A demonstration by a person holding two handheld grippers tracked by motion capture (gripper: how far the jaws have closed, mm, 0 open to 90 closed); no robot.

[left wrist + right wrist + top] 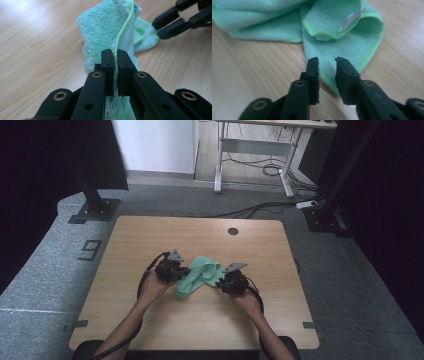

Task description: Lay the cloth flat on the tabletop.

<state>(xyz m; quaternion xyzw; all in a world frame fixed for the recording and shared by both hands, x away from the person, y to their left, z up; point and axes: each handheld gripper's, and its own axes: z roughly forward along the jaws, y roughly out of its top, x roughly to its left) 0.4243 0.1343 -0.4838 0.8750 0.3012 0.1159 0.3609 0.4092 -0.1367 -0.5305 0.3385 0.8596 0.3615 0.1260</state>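
Two hand-held grippers work one crumpled mint-green microfibre cloth (199, 275), which lies near the middle of the light wooden surface (150, 235).

Left gripper (172, 269): in the left gripper view its black fingers (108, 72) are pressed together on a raised fold of the cloth (107, 27), with the yellow-green stitched hem caught between them. The fold stands upright from the grip, lifted clear of the surface (35, 45). The right gripper (175, 22) shows at the upper right of that view, at the far end of the cloth.

Right gripper (231, 281): in the right gripper view its fingers (313, 75) stand a little apart, astride a corner of the cloth (342, 50) that lies flat on the surface (257, 75). The pads do not press on the fabric. A small white label (352, 20) shows on a rolled fold beyond the fingertips.
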